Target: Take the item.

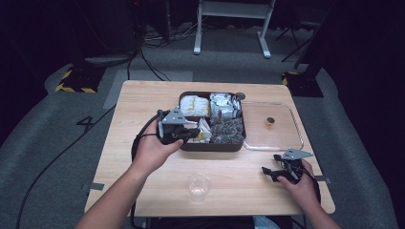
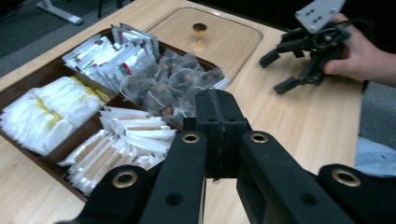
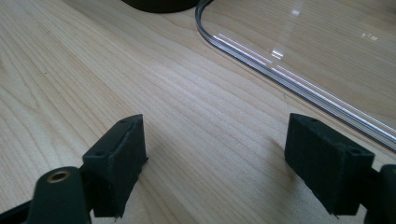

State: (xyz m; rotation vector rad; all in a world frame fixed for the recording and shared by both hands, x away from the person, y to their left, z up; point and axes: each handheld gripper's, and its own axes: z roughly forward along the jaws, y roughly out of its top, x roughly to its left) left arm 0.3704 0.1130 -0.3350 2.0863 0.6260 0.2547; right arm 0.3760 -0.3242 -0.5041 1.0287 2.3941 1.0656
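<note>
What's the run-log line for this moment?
left claw: shut, empty, over sachet tray | right claw: open, empty, low over table beside clear lid | tray: uncovered | cup: near table edge

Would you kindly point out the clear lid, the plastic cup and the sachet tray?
clear lid (image 1: 282, 136): high view, bare glass panel.
plastic cup (image 1: 198, 185): high view, middle of cup.
sachet tray (image 1: 212, 147): high view, near brown wall.
</note>
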